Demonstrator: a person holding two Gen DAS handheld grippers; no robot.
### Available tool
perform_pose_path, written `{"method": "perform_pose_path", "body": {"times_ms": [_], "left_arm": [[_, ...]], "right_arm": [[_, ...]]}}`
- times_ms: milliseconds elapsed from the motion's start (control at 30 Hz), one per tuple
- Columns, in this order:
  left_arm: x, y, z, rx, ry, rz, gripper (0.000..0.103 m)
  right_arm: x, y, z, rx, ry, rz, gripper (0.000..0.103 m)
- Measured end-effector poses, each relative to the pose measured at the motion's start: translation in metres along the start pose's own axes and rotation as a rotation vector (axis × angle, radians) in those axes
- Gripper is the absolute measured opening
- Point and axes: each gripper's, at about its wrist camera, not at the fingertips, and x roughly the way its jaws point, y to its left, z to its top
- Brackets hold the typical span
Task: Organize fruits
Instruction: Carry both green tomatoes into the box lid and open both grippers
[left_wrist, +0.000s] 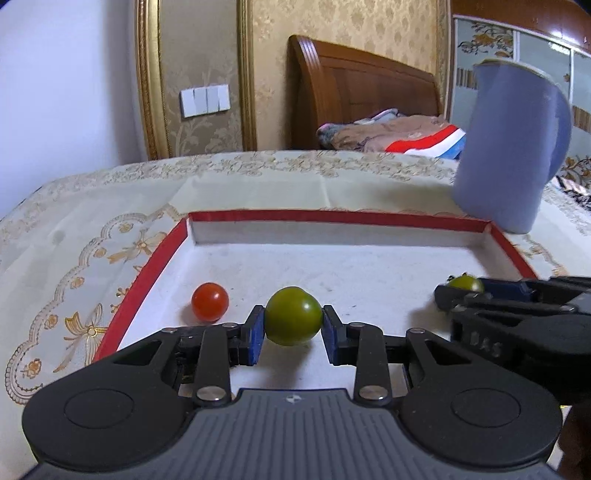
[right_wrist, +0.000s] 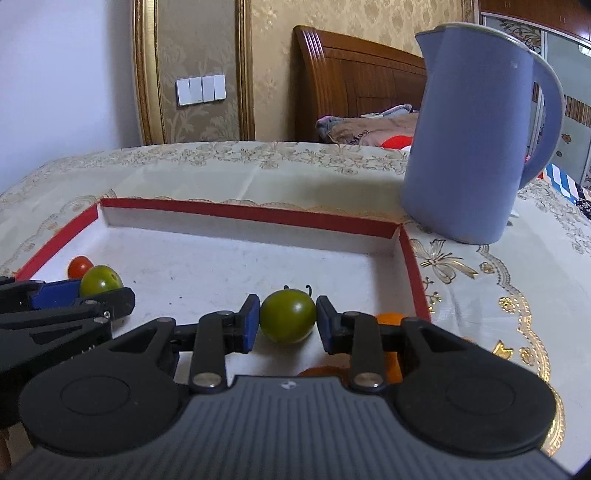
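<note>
A shallow white tray with a red rim (left_wrist: 147, 273) (right_wrist: 413, 258) lies on the table. My left gripper (left_wrist: 293, 325) is shut on a green tomato (left_wrist: 293, 315) just above the tray floor; this tomato also shows in the right wrist view (right_wrist: 100, 279). A red tomato (left_wrist: 209, 301) (right_wrist: 79, 266) rests in the tray to its left. My right gripper (right_wrist: 287, 319) is shut on a second green tomato (right_wrist: 288, 315) (left_wrist: 465, 283) with a stem, near the tray's right wall. Orange fruits (right_wrist: 389, 319) lie partly hidden under the right gripper.
A tall blue jug (left_wrist: 513, 147) (right_wrist: 476, 133) stands on the patterned tablecloth (left_wrist: 92, 236) just behind the tray's far right corner. A bed with a wooden headboard (left_wrist: 354, 92) and a wall are beyond the table.
</note>
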Motion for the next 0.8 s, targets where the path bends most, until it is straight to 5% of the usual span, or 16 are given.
{"method": "perform_pose_path", "body": {"times_ms": [567,800], "left_arm": [[0.005,0.010,-0.002,-0.036,0.004,0.007,0.033],[-0.003,0.011,-0.006,-0.026,-0.032,0.016,0.058]], "right_arm": [[0.003,0.004,0.003,-0.003,-0.011,0.027,0.035],[-0.005,0.009,-0.003,-0.021,-0.038,0.012,0.048]]}}
